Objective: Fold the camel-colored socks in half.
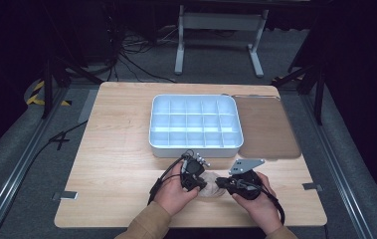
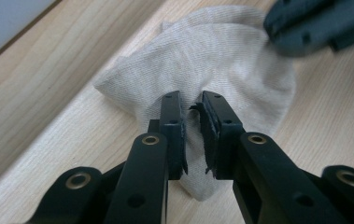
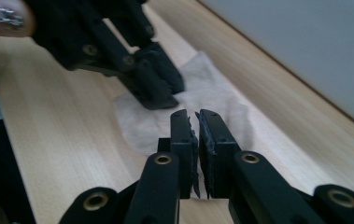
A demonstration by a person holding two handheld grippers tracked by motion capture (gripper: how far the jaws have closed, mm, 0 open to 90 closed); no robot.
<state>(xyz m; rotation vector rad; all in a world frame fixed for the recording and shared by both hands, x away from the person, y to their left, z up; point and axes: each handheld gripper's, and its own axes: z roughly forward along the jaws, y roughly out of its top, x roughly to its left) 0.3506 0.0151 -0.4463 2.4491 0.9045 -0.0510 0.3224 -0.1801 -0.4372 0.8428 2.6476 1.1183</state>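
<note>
A small beige cloth (image 1: 211,189) lies crumpled on the wooden table (image 1: 116,164) near its front edge, between my two grippers. My left gripper (image 1: 203,184) comes at it from the left. In the left gripper view its jaws (image 2: 192,100) stand close together, with a fold of the cloth (image 2: 221,56) pinched between the pads. My right gripper (image 1: 221,183) meets the cloth from the right. Its jaws (image 3: 197,114) stand almost together on the near edge of the cloth (image 3: 212,88), and a ridge of fabric runs into the thin slit. Both grippers sit low on the table.
A white tray (image 1: 151,134) with several empty compartments stands just behind the hands, mid-table. A brown mat (image 1: 268,127) lies to its right. Bare wood stretches to the left of the hands. Cables trail from both grippers toward the table's front edge.
</note>
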